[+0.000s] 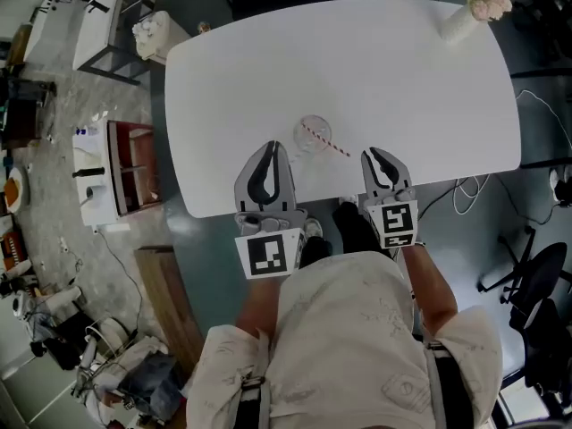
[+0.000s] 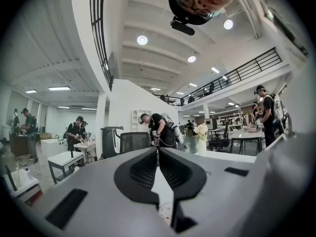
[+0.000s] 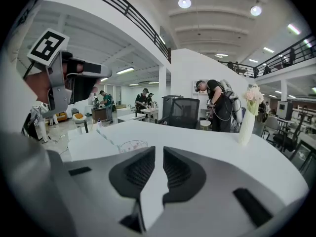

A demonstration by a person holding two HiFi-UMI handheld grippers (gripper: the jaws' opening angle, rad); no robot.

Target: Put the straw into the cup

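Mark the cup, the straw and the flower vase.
Cup [image 1: 319,126]: head view, on its clear inside, above the straw.
Straw [image 1: 337,148]: head view, on the striped end sticking past the cup.
Flower vase [image 1: 456,28]: head view, on its white body.

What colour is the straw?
The straw has red and white stripes. The head view shows it best.

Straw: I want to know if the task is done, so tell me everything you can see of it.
The straw is thin, red-and-white striped, paper by its look. It stands tilted in the clear cup on the white table, leaning on the rim, its upper end jutting out past it. Only the cup touches it.
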